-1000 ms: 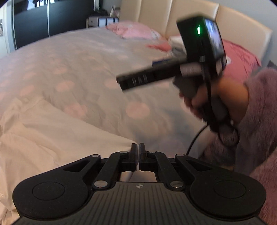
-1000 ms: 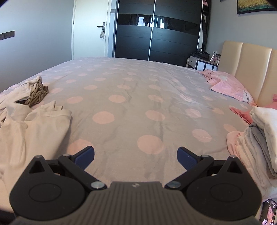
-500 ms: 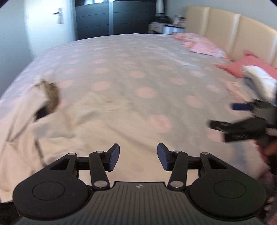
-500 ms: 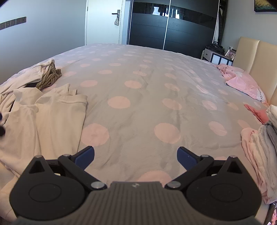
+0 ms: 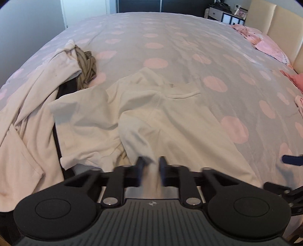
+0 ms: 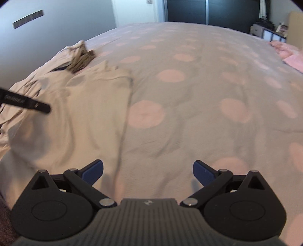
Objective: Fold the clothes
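Observation:
A cream garment [image 5: 170, 117] lies crumpled on the near left of the bed. My left gripper [image 5: 151, 166] is shut on a raised fold of it, with cloth pinched between the blurred fingers. In the right wrist view the same cream garment [image 6: 75, 106] lies to the left. My right gripper [image 6: 148, 170] hangs open low over the bedcover beside the garment's right edge, nothing between its blue pads. One blue fingertip [image 5: 291, 159] of the right gripper shows at the right of the left wrist view. The left gripper's black body [image 6: 24, 101] pokes in over the cloth.
A pale pink garment [image 5: 28, 106] and an olive striped one [image 5: 87, 70] are heaped further left. The grey bedcover [image 5: 189, 34] with pink dots stretches ahead. Pink pillows [image 5: 265, 45] and a beige headboard [image 5: 280, 22] lie far right, a bedside cabinet [image 5: 225, 15] behind.
My left gripper swung from facing the other hand to the clothes pile, opened, then shut on the cream garment. The right gripper dropped lower and leftward toward the garment's edge, staying open.

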Tool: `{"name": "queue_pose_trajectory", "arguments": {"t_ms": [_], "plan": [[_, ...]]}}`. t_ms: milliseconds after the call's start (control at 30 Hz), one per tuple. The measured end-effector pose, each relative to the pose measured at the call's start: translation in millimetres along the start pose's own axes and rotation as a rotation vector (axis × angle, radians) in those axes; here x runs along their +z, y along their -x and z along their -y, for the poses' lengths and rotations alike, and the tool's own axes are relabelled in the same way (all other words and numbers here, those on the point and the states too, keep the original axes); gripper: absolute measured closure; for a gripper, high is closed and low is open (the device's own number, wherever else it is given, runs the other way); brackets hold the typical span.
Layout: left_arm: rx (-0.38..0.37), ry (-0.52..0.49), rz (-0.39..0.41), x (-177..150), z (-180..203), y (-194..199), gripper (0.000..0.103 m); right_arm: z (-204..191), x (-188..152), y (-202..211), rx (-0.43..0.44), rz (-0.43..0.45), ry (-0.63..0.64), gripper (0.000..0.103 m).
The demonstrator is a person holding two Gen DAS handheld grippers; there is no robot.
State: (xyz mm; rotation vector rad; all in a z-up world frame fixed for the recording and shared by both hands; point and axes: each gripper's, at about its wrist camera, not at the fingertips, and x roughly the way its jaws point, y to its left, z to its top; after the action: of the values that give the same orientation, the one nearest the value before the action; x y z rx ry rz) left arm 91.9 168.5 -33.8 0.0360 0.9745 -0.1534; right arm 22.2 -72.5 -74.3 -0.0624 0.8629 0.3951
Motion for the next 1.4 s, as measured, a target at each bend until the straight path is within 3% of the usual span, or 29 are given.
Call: {"name": "queue_pose_trajectory", "arguments": {"t_ms": [33, 100, 433, 600, 767, 967, 1100, 1167, 1200, 1233, 1400], "plan": [[-0.017, -0.008, 0.006, 0.0, 4.4, 3.6, 0.100, -5.4, -1.0, -1.6, 0.003, -0.010, 0.023, 0.044], [-0.065, -0.034, 0.015, -3.1, 18.1, 11.3, 0.102, -13.6, -1.6, -2.0, -0.009, -0.026, 0.066, 0.054], [-0.415, -0.263, 0.044, -44.0, 125.7, 53.1, 0.103, 23.6, 23.7, 53.1, -0.058, 0.082, -0.089, 0.044], [-0.523, -0.288, -0.001, -68.5, 166.3, 53.5, 0.103, 34.1, 27.1, 74.2, -0.065, 0.098, -0.123, 0.043], [-0.509, -0.311, -0.075, -86.7, 176.6, 41.0, 0.103, 43.2, 20.8, 75.8, -0.071, 0.067, -0.148, 0.043], [-0.464, -0.304, -0.148, -94.3, 166.2, 35.8, 0.100, 49.6, 5.0, 61.9, 0.005, -0.012, -0.215, 0.043], [-0.455, -0.331, -0.132, -96.8, 165.4, 44.5, 0.073, 45.5, -6.6, 48.7, 0.099, -0.077, -0.281, 0.045], [-0.450, -0.342, -0.113, -95.2, 164.7, 51.2, 0.067, 41.6, -10.7, 42.2, 0.112, -0.108, -0.280, 0.064], [-0.446, -0.345, -0.103, -93.5, 163.2, 55.4, 0.064, 39.7, -12.6, 39.1, 0.117, -0.122, -0.279, 0.085], [-0.441, -0.342, -0.089, -92.0, 161.6, 60.5, 0.064, 38.7, -13.9, 37.1, 0.128, -0.134, -0.282, 0.093], [-0.364, -0.277, -0.079, -75.3, 135.4, 81.0, 0.059, 26.3, -8.8, 44.9, 0.185, -0.106, -0.246, 0.101]]}}
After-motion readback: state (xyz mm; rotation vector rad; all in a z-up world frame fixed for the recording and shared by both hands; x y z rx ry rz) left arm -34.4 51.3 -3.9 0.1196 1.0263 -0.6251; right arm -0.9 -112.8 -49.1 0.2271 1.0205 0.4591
